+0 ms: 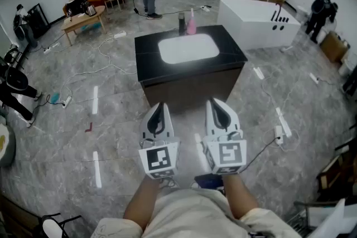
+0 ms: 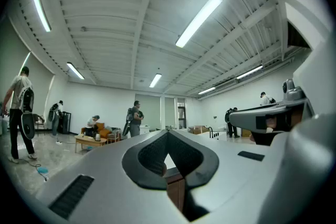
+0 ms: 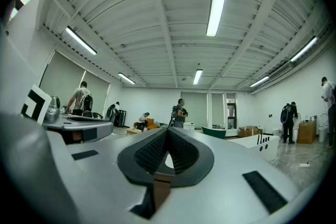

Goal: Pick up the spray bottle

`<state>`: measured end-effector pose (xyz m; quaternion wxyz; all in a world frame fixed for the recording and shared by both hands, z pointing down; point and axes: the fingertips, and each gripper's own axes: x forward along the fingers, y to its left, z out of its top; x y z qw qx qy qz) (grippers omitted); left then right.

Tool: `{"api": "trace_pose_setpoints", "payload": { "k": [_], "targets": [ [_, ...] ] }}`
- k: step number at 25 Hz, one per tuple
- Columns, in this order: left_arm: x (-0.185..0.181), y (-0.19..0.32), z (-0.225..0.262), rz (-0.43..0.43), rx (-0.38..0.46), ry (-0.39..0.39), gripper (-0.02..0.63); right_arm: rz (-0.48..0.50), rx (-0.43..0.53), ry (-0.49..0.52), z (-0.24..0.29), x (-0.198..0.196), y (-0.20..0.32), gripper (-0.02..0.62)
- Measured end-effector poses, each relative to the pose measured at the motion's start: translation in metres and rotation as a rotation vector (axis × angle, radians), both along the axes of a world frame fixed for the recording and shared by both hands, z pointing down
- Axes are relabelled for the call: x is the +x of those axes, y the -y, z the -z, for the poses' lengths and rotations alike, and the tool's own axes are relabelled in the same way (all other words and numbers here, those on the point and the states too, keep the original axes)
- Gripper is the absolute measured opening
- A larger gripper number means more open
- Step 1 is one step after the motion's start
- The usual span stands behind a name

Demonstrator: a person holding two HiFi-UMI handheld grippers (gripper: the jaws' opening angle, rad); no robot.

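Pink and slim, the spray bottle (image 1: 191,24) stands upright at the far edge of the black counter (image 1: 234,53), just beyond the white basin (image 1: 188,48). Its long axis is vertical; which way its nozzle faces we cannot make out from here. A dark container (image 1: 181,22) stands just left of it. We hold both tools level and side by side, on the near side of the counter and well apart from the bottle. Our left gripper (image 1: 160,106) has its jaws clenched tip to tip with nothing between them, and our right gripper (image 1: 218,103) is likewise closed and empty. Grey marble floor (image 1: 111,136) lies beneath them.
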<state>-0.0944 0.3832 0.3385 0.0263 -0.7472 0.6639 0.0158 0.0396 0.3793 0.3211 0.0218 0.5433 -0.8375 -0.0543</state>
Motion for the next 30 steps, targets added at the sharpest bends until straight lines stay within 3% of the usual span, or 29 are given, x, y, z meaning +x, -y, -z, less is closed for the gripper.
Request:
{"api": "trace_pose_setpoints", "payload": {
  "k": [20, 30],
  "targets": [
    [-0.035, 0.003, -0.001, -0.037, 0.020, -0.013, 0.002, -0.050, 0.029, 0.042, 0.003, -0.032, -0.001, 0.005],
    [-0.057, 0.008, -0.004, -0.038, 0.015, -0.002, 0.002, -0.021, 0.052, 0.070, -0.002, -0.054, 0.002, 0.005]
  ]
}}
